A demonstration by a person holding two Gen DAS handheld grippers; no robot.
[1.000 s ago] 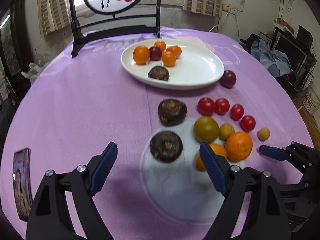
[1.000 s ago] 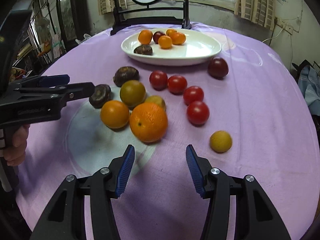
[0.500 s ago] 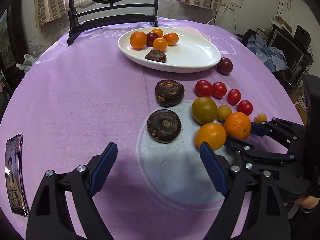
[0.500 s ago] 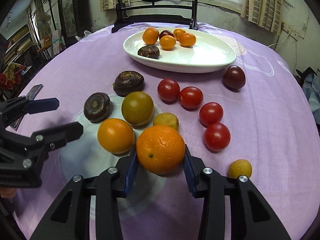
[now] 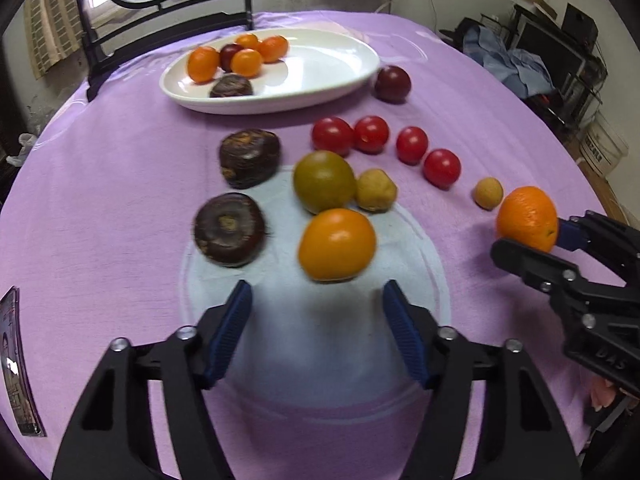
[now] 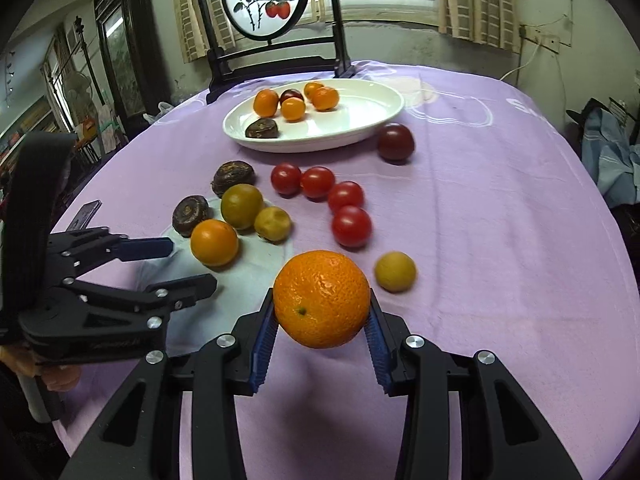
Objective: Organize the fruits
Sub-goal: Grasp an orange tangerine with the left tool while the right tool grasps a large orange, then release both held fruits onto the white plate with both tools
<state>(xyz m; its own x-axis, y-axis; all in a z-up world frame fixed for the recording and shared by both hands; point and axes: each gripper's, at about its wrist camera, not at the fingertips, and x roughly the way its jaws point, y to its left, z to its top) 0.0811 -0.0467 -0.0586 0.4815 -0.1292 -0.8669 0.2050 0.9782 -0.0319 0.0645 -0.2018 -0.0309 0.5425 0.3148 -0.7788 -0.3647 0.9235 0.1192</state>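
My right gripper (image 6: 322, 314) is shut on a large orange (image 6: 322, 298) and holds it above the purple tablecloth; the orange also shows in the left wrist view (image 5: 527, 218). My left gripper (image 5: 316, 312) is open and empty, just short of a smooth orange fruit (image 5: 337, 245). A white plate (image 5: 332, 76) at the back holds several small oranges, a dark plum and a brown water chestnut (image 5: 231, 87). Loose on the cloth lie two brown water chestnuts (image 5: 230, 229), a green-yellow fruit (image 5: 324, 181), several red tomatoes (image 5: 371, 134), two small yellow fruits and a dark plum (image 5: 393, 84).
A black-framed round screen (image 6: 266, 4) stands behind the plate. A phone (image 5: 18, 364) lies at the table's left edge. The table edge drops off on the right, with clutter beyond it (image 5: 560, 60).
My right gripper has closed on the large orange and lifted it off the cloth, away from the fruit cluster. My left gripper has moved right and forward, toward the smooth orange fruit.
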